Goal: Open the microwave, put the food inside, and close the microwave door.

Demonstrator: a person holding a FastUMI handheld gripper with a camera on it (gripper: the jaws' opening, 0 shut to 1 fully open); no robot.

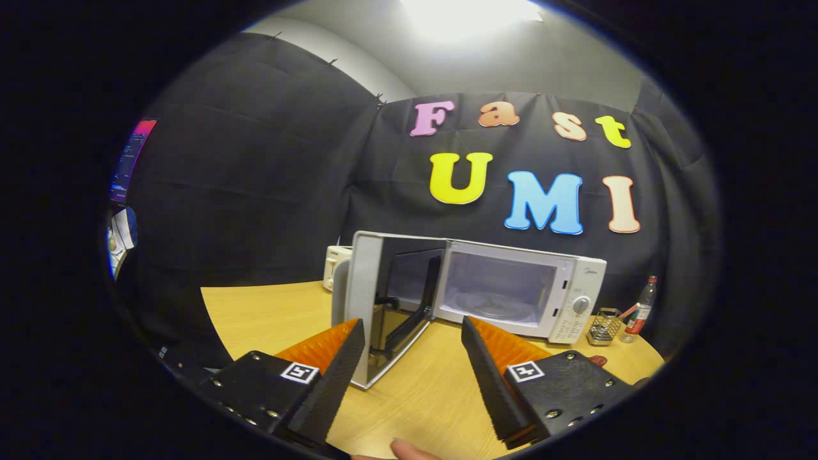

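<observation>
A fingertip (406,449) of the person shows at the very bottom, just behind the two fingers of the gripper (412,348), which stand spread wide apart with nothing between them but bare wood of the counter (422,390); they are released and hold nothing. Just ahead of the fingers, the microwave (511,294) sits on the counter against the black cloth wall. Its door (370,306) is swung wide open to the left, hinged on that side, with its lower corner reaching close to the tip of the left finger. The cavity (495,287) is lit and looks empty: a glass turntable can be made out on its floor and no dish or food on it. To the right of the cavity is the control panel with a round knob (581,305). Beyond the microwave's right end stand a small wire basket (604,327) and a bottle (641,310) with a red label, near each other; behind the open door a pale appliance (335,265) peeks out. As for progress, the first step looks done, since the door is fully open. The food itself I cannot pick out anywhere on the counter ahead; a small reddish edge by the right finger's mount is too hidden to name. So what seems left is the bulk of the job: fetching the food, setting it on the turntable, then pushing the door shut.
</observation>
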